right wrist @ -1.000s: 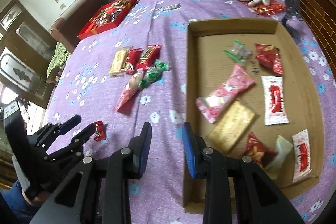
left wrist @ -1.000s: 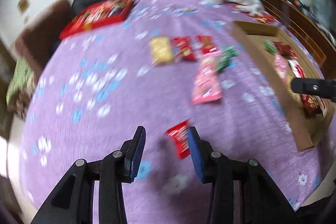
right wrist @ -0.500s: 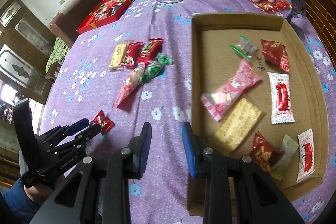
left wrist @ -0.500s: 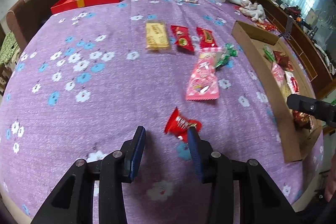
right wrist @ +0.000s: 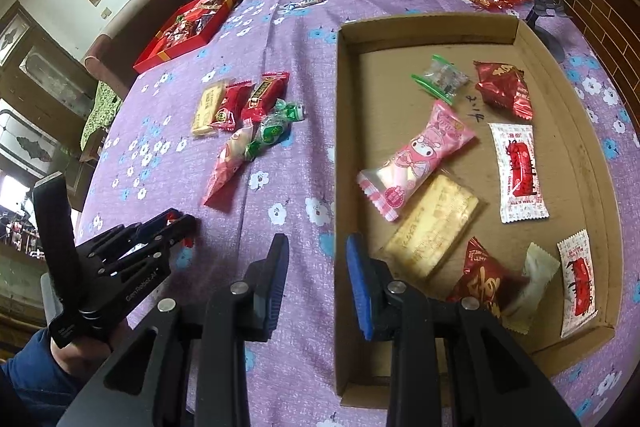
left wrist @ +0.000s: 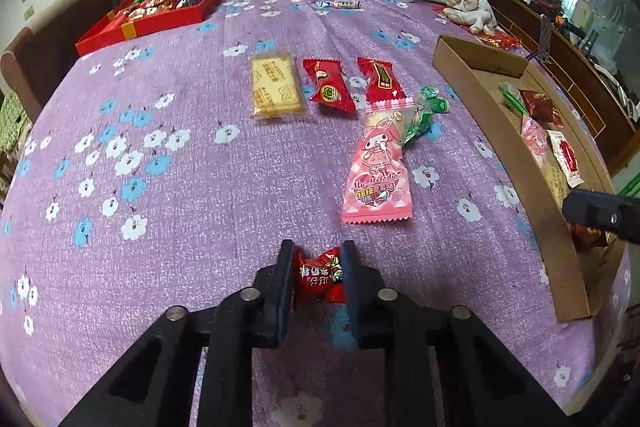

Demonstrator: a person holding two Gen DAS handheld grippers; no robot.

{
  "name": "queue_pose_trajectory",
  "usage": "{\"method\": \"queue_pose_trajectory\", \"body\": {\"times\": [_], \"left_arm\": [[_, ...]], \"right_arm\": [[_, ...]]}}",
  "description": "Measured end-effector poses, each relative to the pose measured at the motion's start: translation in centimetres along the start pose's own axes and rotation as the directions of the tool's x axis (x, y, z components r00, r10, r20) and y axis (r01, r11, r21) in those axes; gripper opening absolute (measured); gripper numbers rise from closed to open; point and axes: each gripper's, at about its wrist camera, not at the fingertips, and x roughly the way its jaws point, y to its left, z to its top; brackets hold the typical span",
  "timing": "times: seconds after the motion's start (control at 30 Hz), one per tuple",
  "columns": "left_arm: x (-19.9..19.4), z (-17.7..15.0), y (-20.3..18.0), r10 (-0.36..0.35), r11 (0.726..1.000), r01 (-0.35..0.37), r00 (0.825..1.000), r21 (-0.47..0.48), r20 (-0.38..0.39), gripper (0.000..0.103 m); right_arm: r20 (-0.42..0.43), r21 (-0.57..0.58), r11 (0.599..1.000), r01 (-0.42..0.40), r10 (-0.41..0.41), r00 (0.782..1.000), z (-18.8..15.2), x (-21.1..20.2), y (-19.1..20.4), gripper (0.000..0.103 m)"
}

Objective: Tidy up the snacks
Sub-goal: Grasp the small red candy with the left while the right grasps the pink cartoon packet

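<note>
Half a second ago the small red candy [left wrist: 320, 277] lay loose on the tablecloth [left wrist: 200, 211] just ahead of our left tongs [left wrist: 316, 281]; now their blue pads are closed on it, the crinkled foil wrapper pinched between them low over the cloth. Our right tongs [right wrist: 316, 267] have stayed parted with nothing between the pads, hanging over the near left wall of the cardboard tray [right wrist: 344, 131].

The cloth is a purple weave printed with white and blue flowers. Ahead of the left tongs lies a glossy pink packet [left wrist: 378, 173] with saw-tooth ends, and beyond it a flat yellow biscuit pack [left wrist: 275, 89], two red sweets and a green twist, close together. The tray is shallow and straight-walled, with several wrapped snacks spread inside and bare cardboard showing at its far end. Open cloth runs between the held candy and the tray's wall. A red box [left wrist: 156, 11] sits well apart at the far left.
</note>
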Motion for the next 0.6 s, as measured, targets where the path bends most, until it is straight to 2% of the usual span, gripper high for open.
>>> {"method": "queue_pose_trajectory", "body": {"times": [0.23,0.3,0.4,0.47,0.6], "left_arm": [[-1.4,-1.0,1.3,0.021,0.999,-0.022,0.999,0.038,0.031,0.019],[-1.9,-1.2,2.0,0.036,0.998,-0.038,0.998,0.048,0.043,0.019],[-2.4,-1.4,3.2,0.046,0.997,-0.049,0.998,0.053,0.052,0.019],[-2.6,-1.5,4.0,0.052,0.997,-0.055,0.997,0.052,0.054,0.019],[-3.2,-1.7,5.8,0.059,0.997,-0.062,0.996,0.049,0.063,0.019]], "right_arm": [[-0.046,-0.004,0.997,-0.083,0.083,0.995,2.2,1.6,2.6,0.029],[-0.071,-0.012,0.994,-0.109,0.108,0.992,3.0,2.6,4.0,0.038],[-0.102,0.017,0.987,-0.158,0.158,0.982,4.1,4.6,5.9,0.039],[-0.145,0.043,0.989,-0.144,0.148,0.978,4.7,6.9,7.0,0.039],[-0.159,0.106,0.989,-0.105,0.121,0.98,5.4,9.3,7.4,0.039]]}}
